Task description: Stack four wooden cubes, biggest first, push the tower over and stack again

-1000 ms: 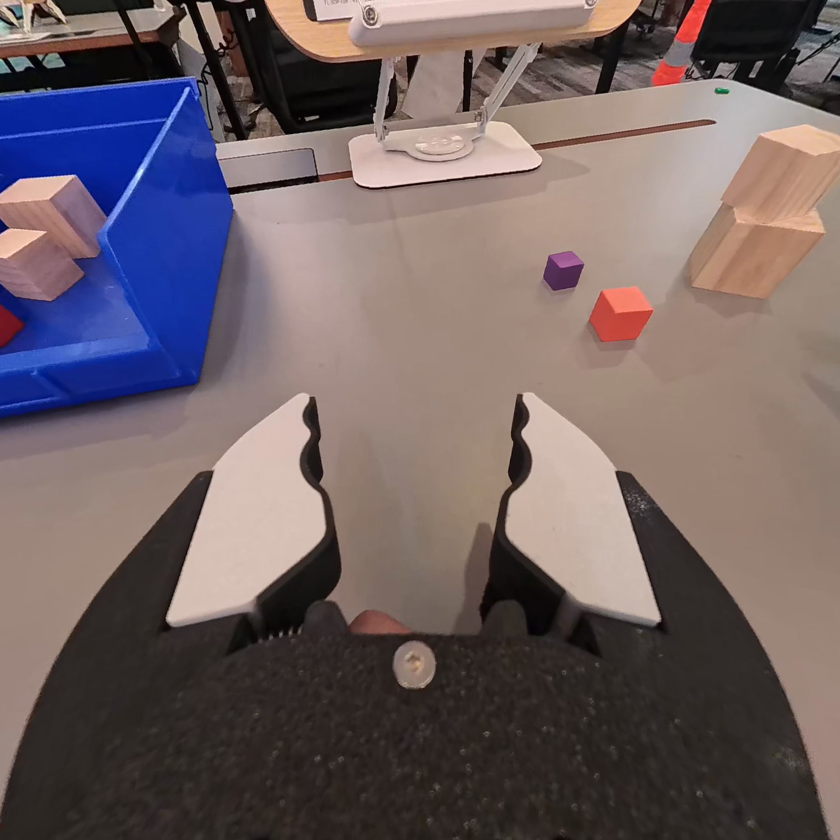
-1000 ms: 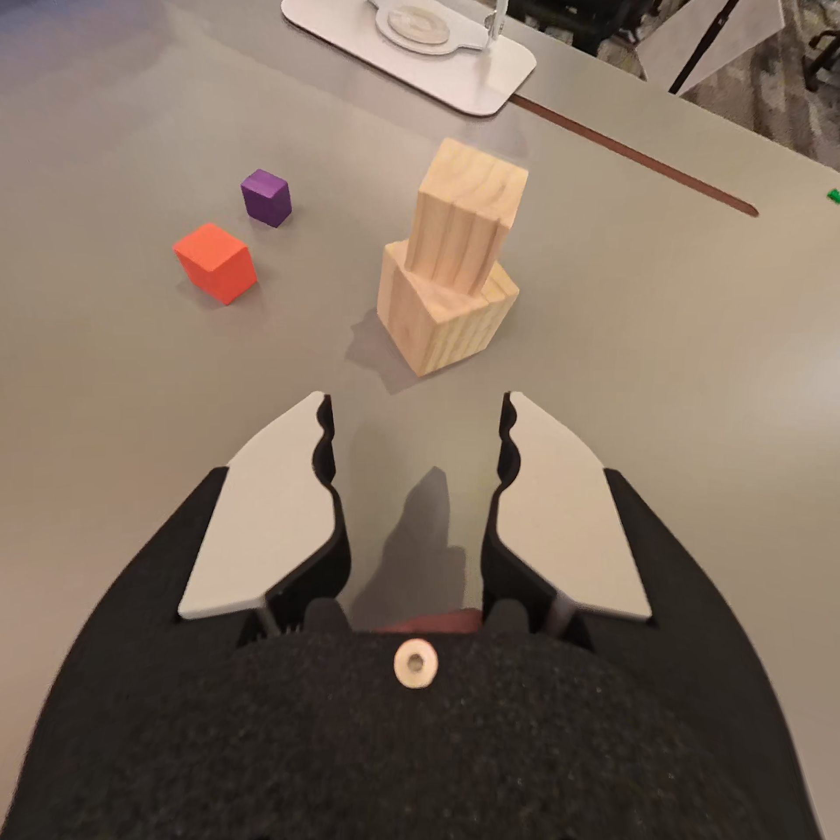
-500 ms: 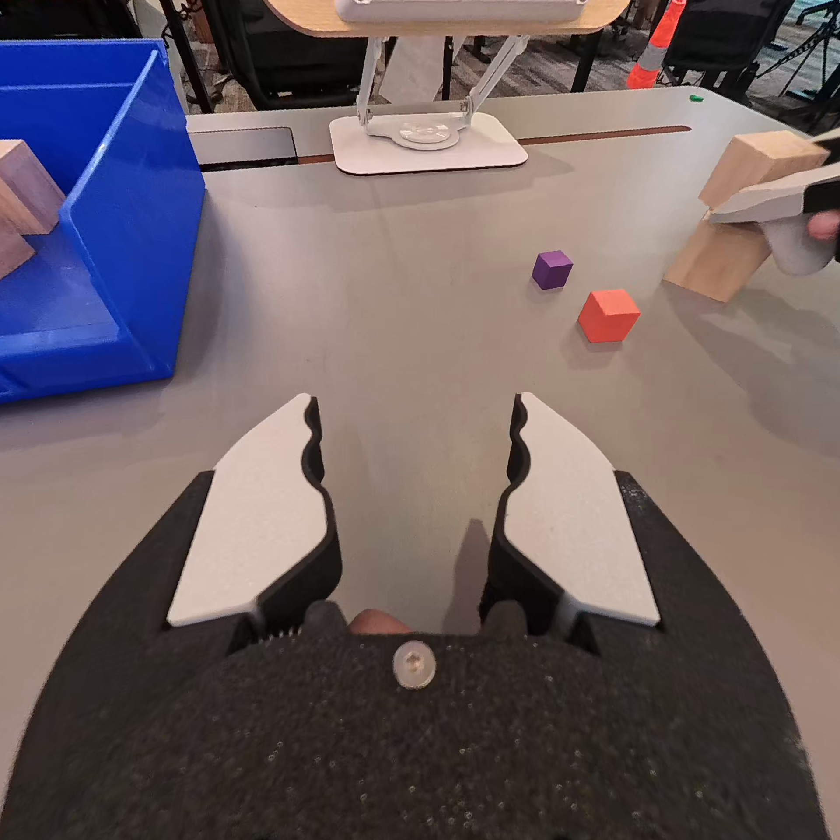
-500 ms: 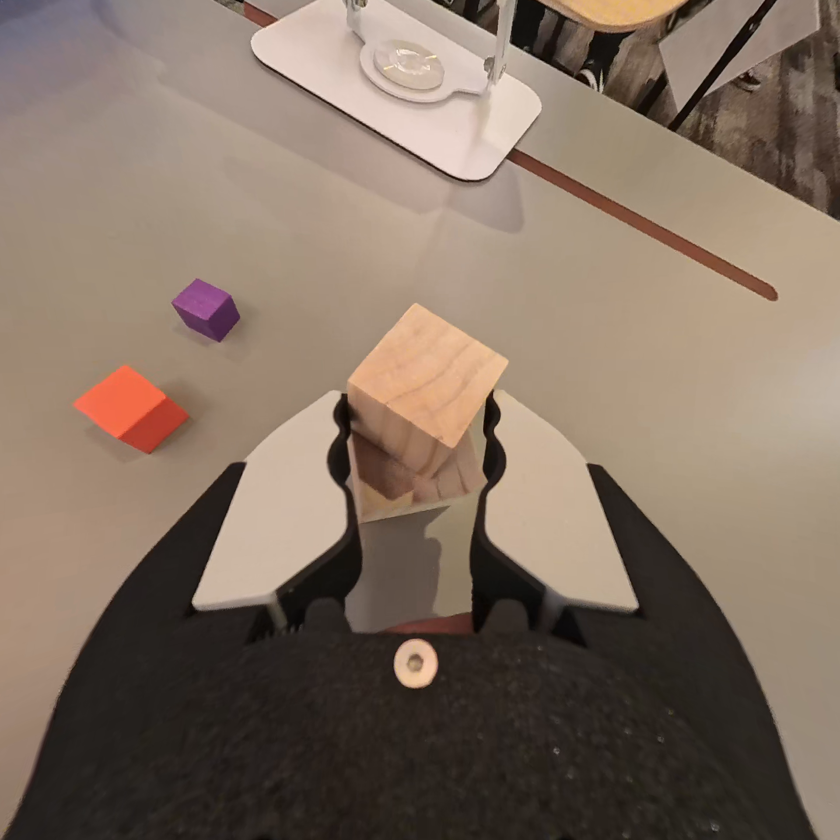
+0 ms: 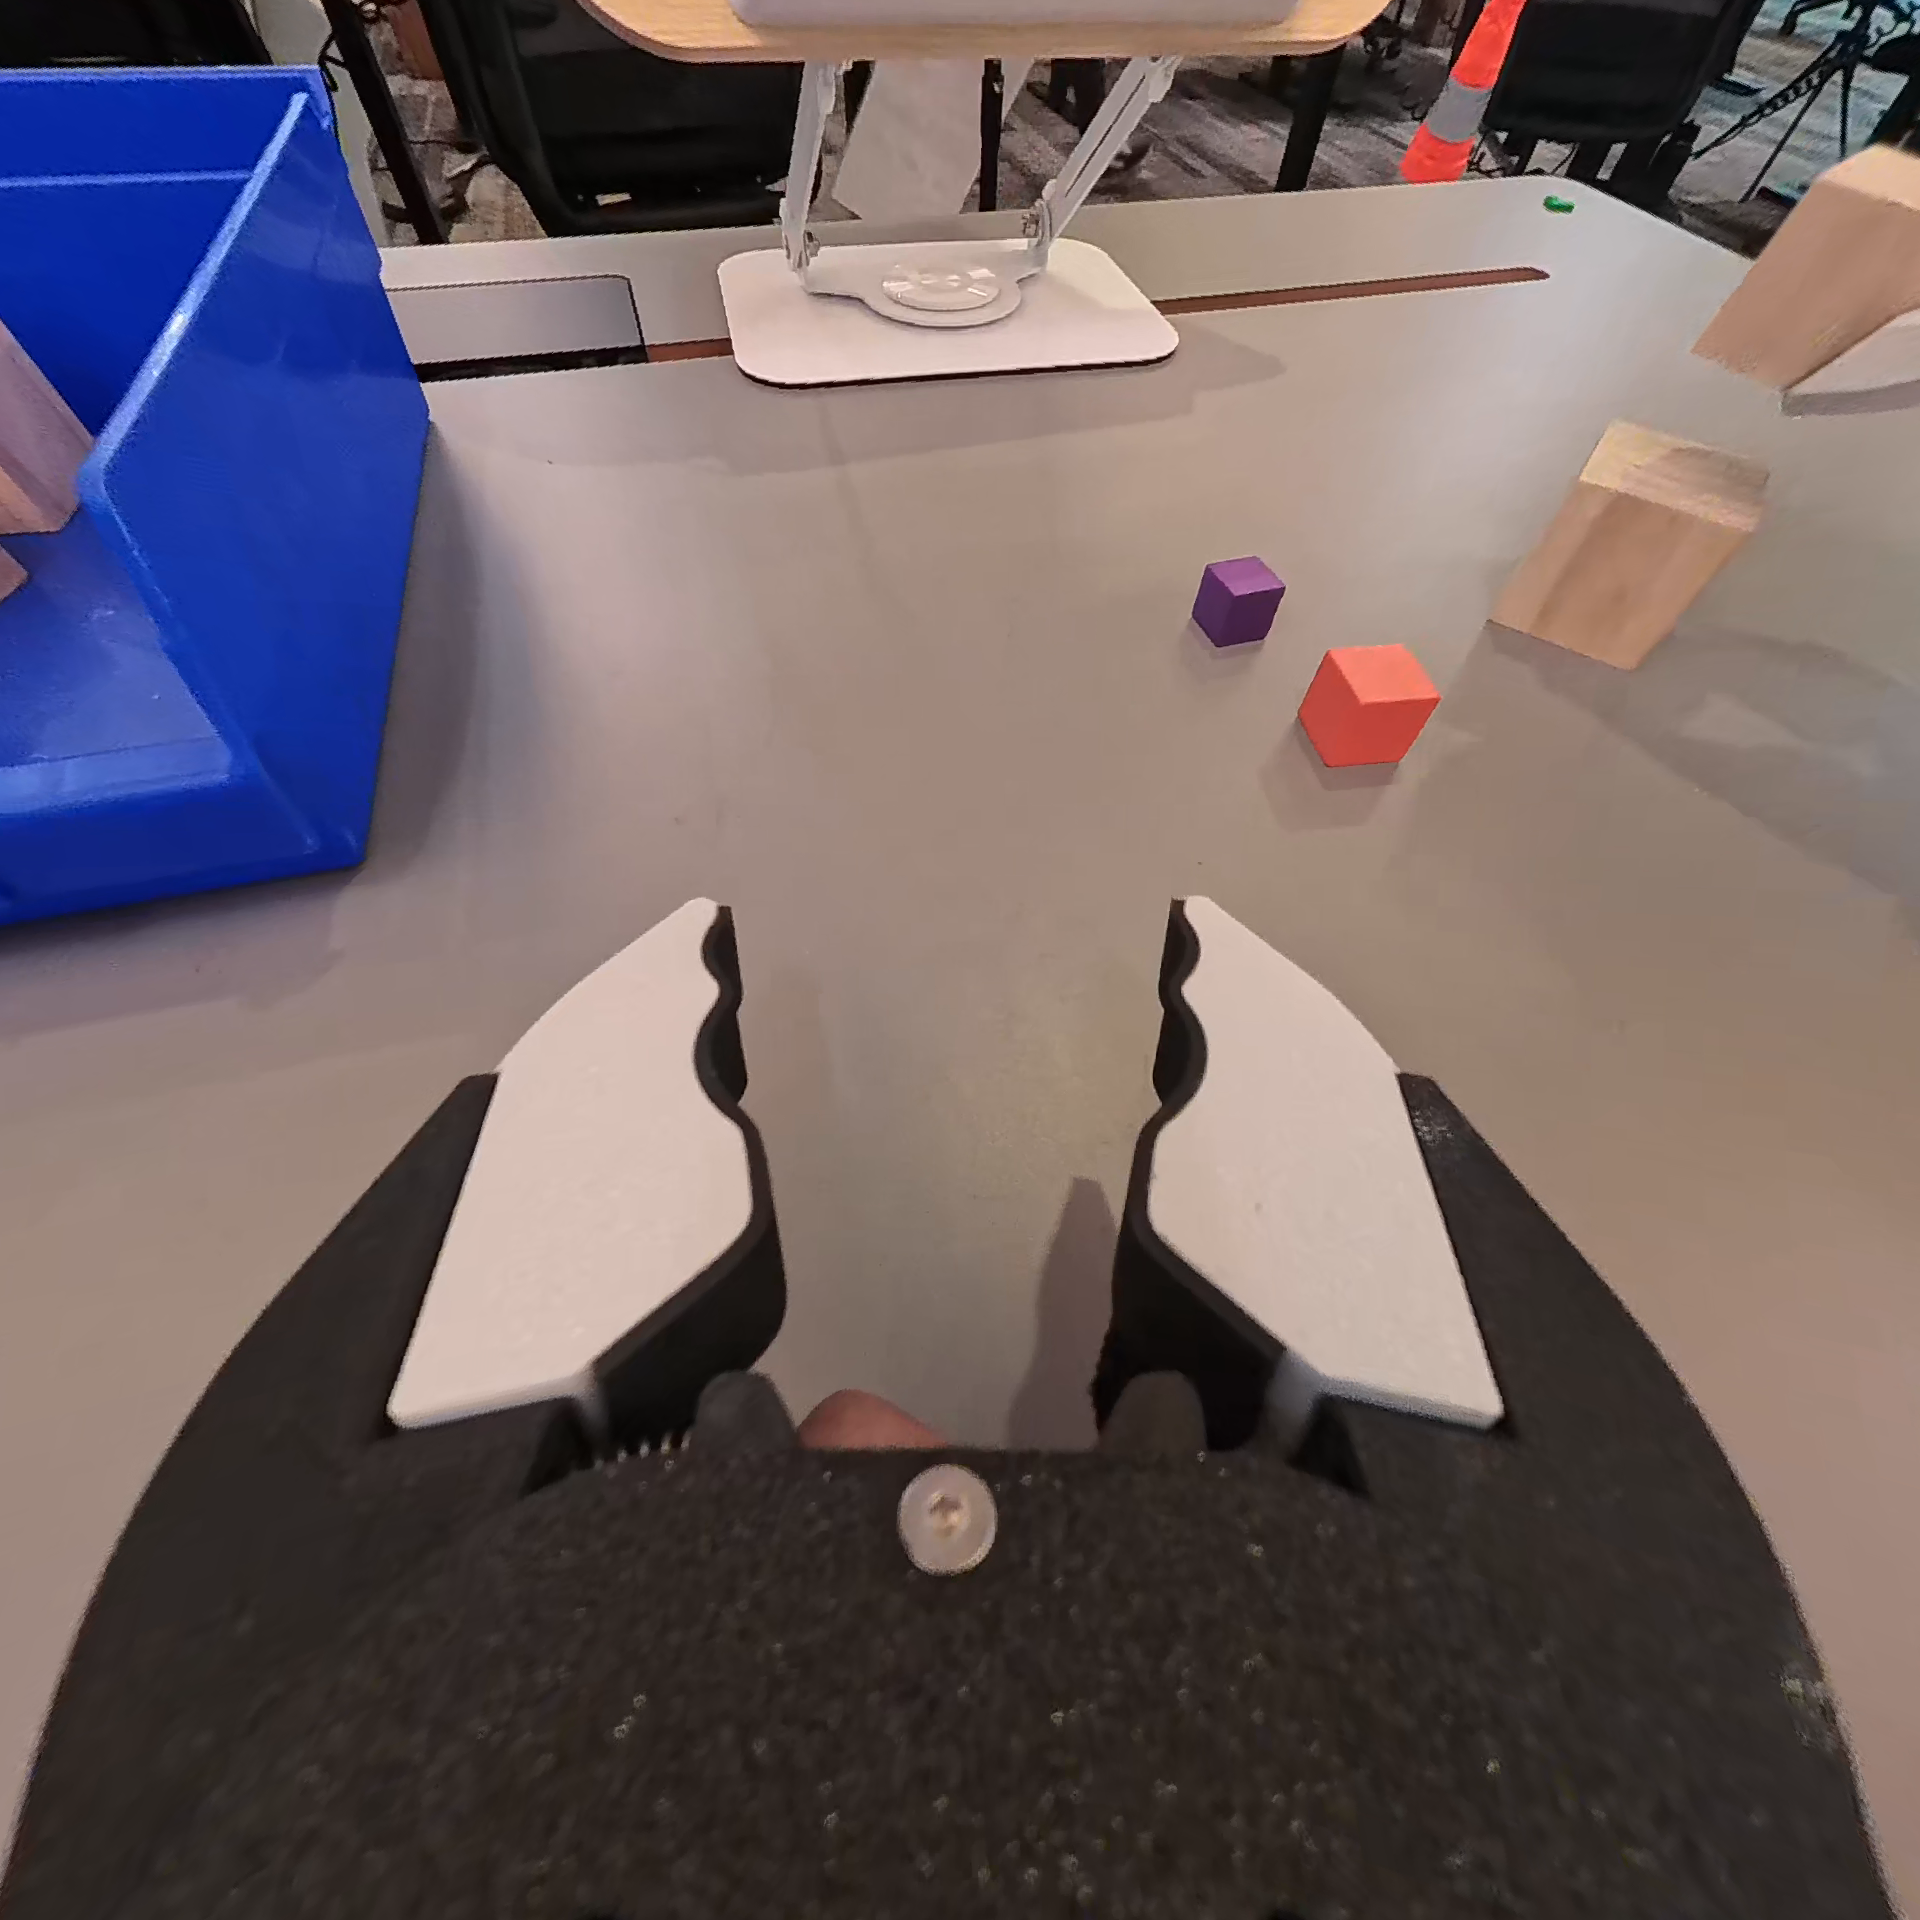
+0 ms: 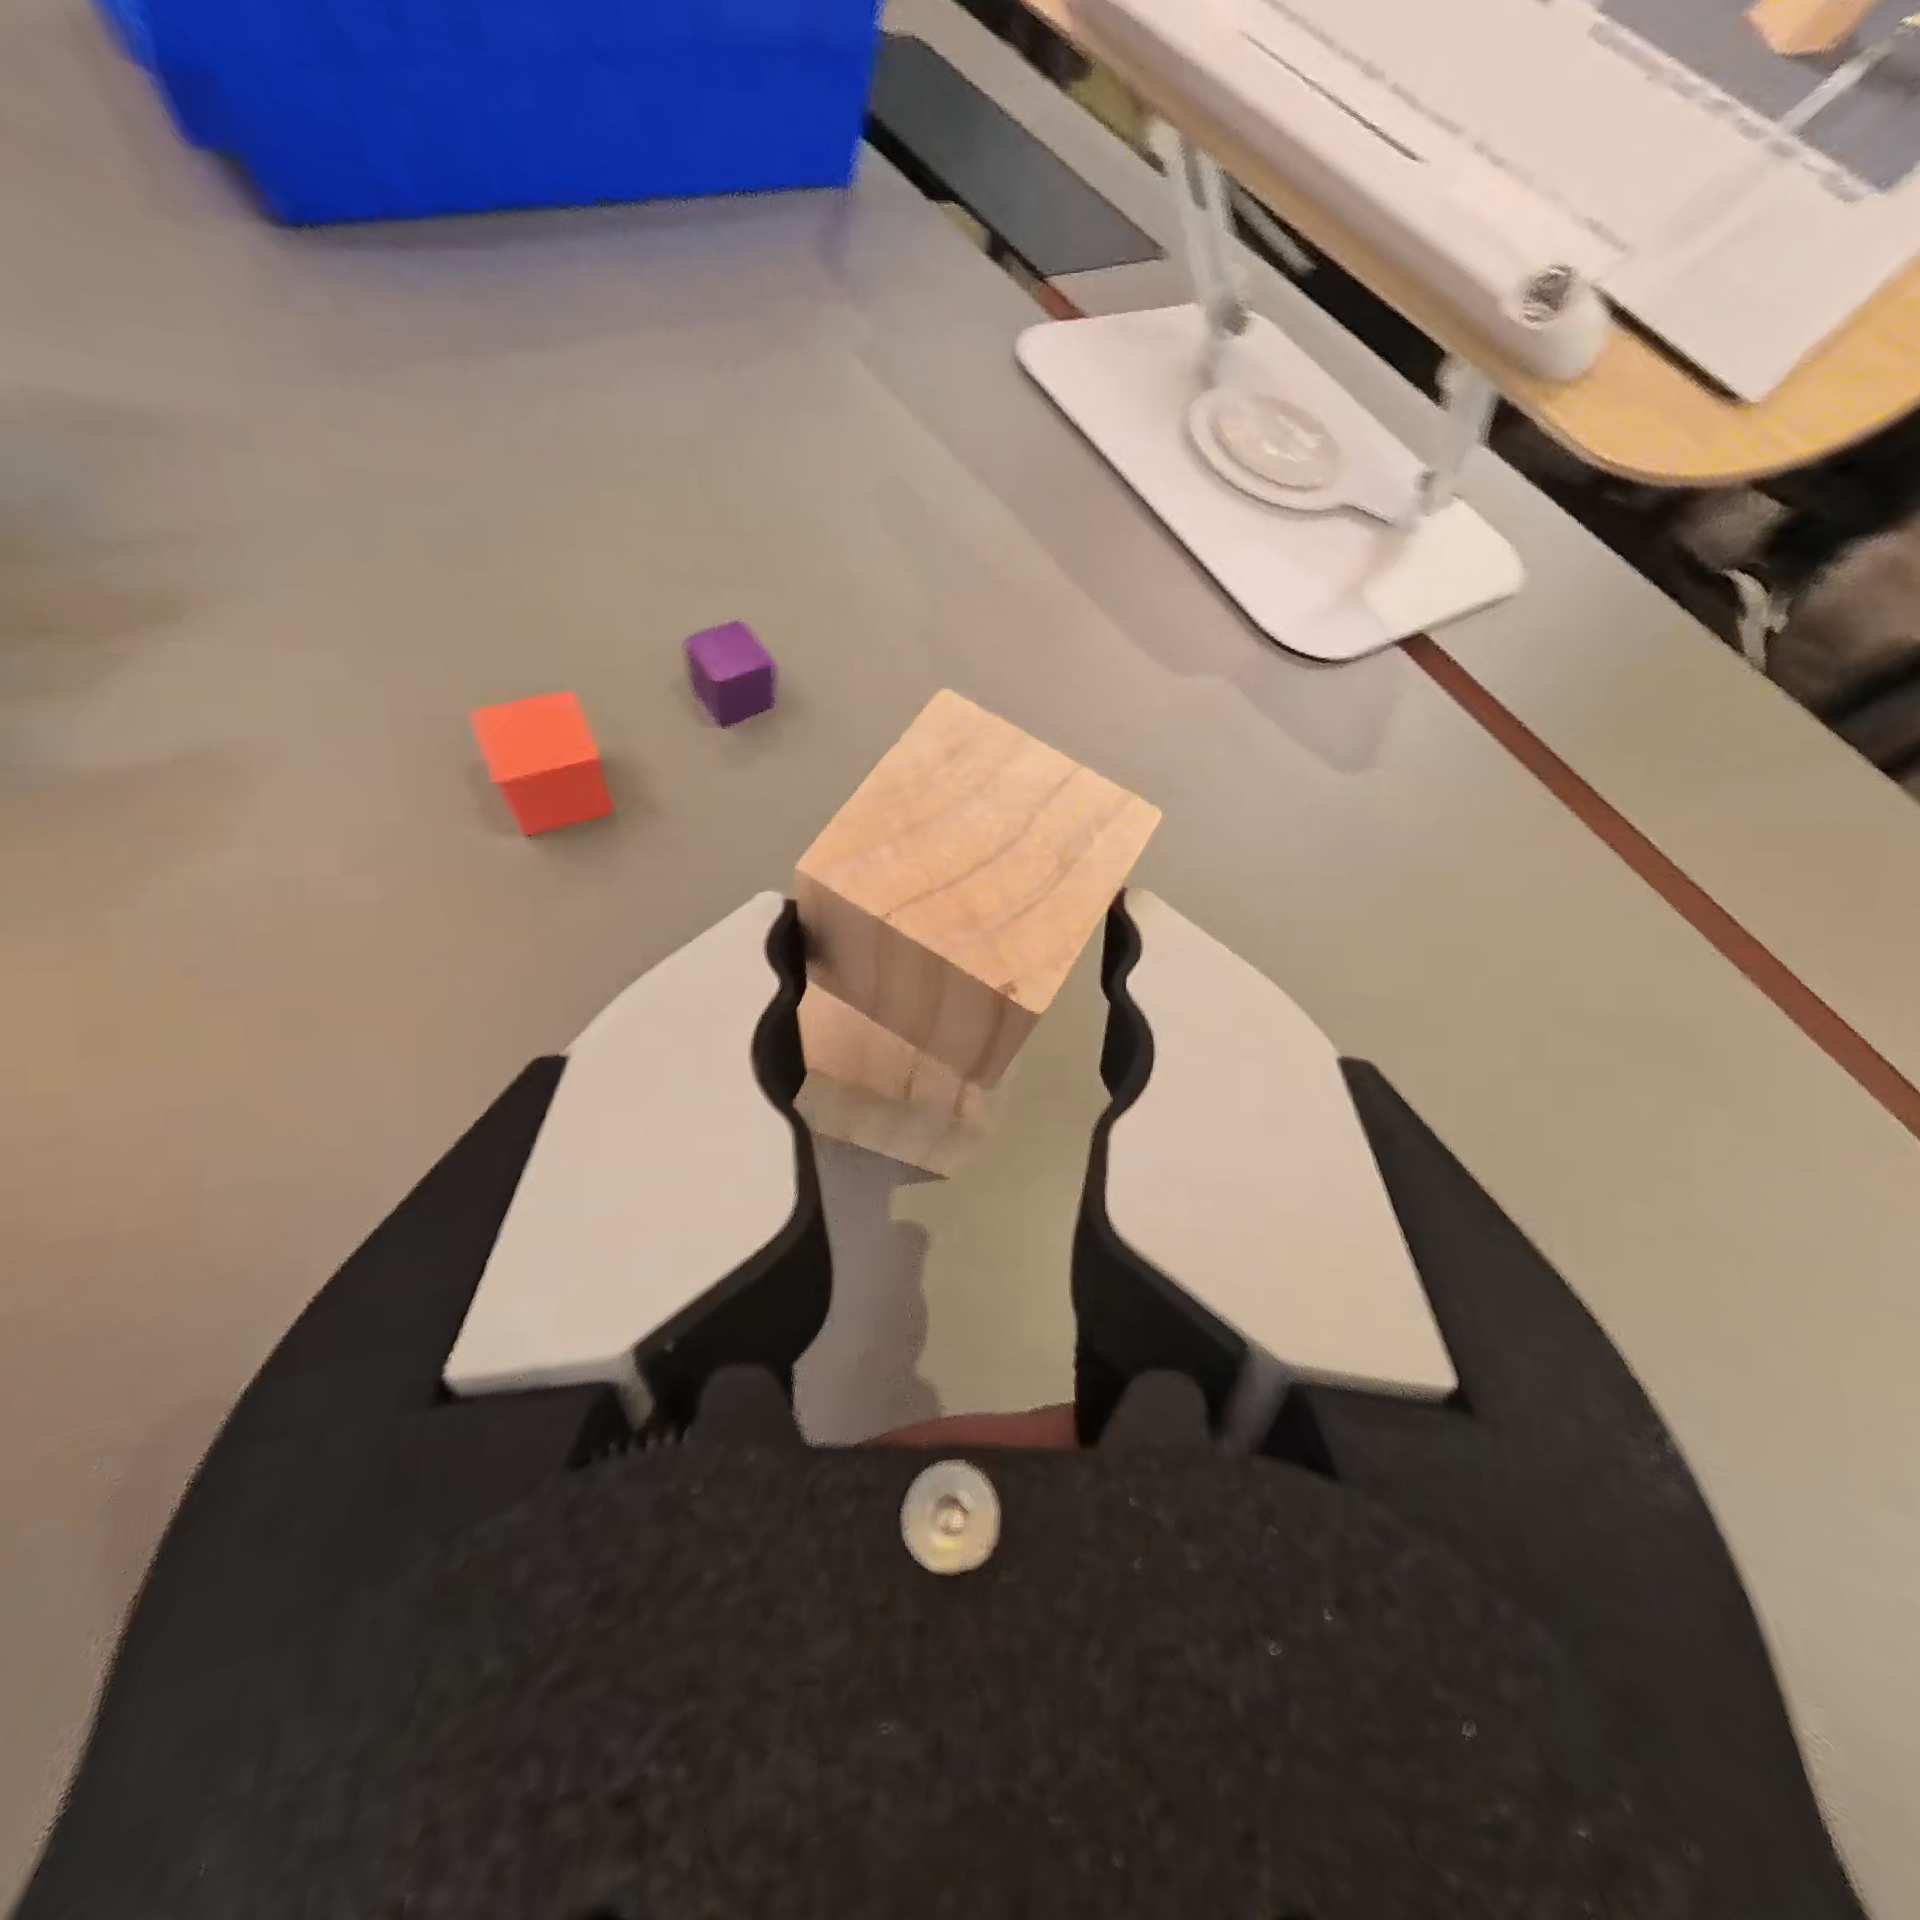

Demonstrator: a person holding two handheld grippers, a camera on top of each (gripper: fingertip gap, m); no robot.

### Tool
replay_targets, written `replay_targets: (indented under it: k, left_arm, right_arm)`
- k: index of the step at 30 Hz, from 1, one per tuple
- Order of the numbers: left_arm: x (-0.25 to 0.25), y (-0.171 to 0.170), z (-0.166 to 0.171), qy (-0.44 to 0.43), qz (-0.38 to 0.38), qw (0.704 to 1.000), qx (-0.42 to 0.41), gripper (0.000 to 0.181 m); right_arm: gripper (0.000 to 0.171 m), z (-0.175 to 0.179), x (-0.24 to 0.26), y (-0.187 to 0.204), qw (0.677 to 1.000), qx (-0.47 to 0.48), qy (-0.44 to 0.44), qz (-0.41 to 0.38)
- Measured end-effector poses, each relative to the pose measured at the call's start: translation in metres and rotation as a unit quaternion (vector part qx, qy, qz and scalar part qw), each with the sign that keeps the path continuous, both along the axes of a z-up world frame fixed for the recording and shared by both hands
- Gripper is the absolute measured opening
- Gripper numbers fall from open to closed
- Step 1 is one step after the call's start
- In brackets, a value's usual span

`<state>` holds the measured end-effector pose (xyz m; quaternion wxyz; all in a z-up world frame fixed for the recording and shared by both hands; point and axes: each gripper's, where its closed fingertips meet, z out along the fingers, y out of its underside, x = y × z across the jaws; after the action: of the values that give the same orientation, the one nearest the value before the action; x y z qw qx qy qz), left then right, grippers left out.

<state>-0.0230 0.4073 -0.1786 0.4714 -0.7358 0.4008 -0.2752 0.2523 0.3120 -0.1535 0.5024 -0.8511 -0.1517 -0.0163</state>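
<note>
My right gripper (image 6: pixel 951 909) is shut on a plain wooden cube (image 6: pixel 977 862) and holds it in the air above a larger plain wooden cube (image 6: pixel 894 1112) that rests on the grey table. In the left wrist view the held cube (image 5: pixel 1829 270) hangs at the far right, apart from the larger cube (image 5: pixel 1631 561) below it. A small orange cube (image 6: pixel 540 758) and a smaller purple cube (image 6: pixel 730 672) lie to the left of them. My left gripper (image 5: pixel 945 914) is open and empty above bare table, well short of the orange cube (image 5: pixel 1366 707) and the purple cube (image 5: pixel 1236 601).
A blue bin (image 5: pixel 260 520) stands at the left with wooden cubes (image 5: pixel 31 436) inside. A white stand base (image 5: pixel 945 312) sits at the table's far edge, carrying a raised board (image 6: pixel 1455 208). Chairs and an orange cone (image 5: pixel 1449 104) lie beyond the table.
My right gripper closed on the upper wooden cube and lifted it off the larger one, swinging left. My left gripper stayed open and barely shifted.
</note>
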Motion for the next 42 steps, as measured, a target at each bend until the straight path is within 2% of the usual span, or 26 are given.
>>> replay_targets:
  k: [4,18,19,22,26,29,31,37,42]
  left_arm:
    - [0.001,0.000,-0.001,0.003,-0.001,1.000,0.000,0.077]
    - [0.003,-0.001,-0.003,0.013,-0.005,1.000,0.006,0.077]
    - [0.003,-0.001,-0.003,0.012,-0.005,1.000,0.005,0.077]
    - [0.002,-0.001,-0.003,0.010,-0.007,1.000,0.000,0.077]
    - [0.002,-0.002,-0.003,0.010,-0.006,1.000,-0.001,0.077]
    - [0.003,-0.002,-0.005,0.013,-0.008,1.000,-0.004,0.077]
    - [0.003,-0.002,-0.004,0.010,-0.009,1.000,-0.006,0.077]
    - [0.004,-0.004,-0.003,0.004,-0.019,1.000,-0.006,0.078]
    - [0.002,-0.003,0.000,-0.005,-0.014,1.000,0.000,0.078]
  right_arm:
    - [0.055,-0.008,-0.001,0.002,0.999,-0.020,0.029,0.036]
    - [0.055,-0.032,-0.005,0.001,0.996,-0.064,0.018,0.056]
    - [0.056,-0.031,-0.005,0.001,0.996,-0.062,0.021,0.058]
    - [0.074,-0.027,-0.004,-0.001,0.997,-0.050,0.028,0.047]
    - [0.077,-0.008,-0.006,-0.013,0.999,-0.013,0.014,-0.044]
    - [0.076,-0.013,-0.011,-0.034,0.987,-0.016,-0.008,-0.162]
    - [0.074,-0.018,-0.028,-0.046,0.977,-0.017,0.004,-0.213]
    - [0.075,-0.042,-0.084,-0.069,0.959,-0.032,0.040,-0.279]
    - [0.075,-0.058,-0.098,-0.074,0.955,-0.048,0.048,-0.290]
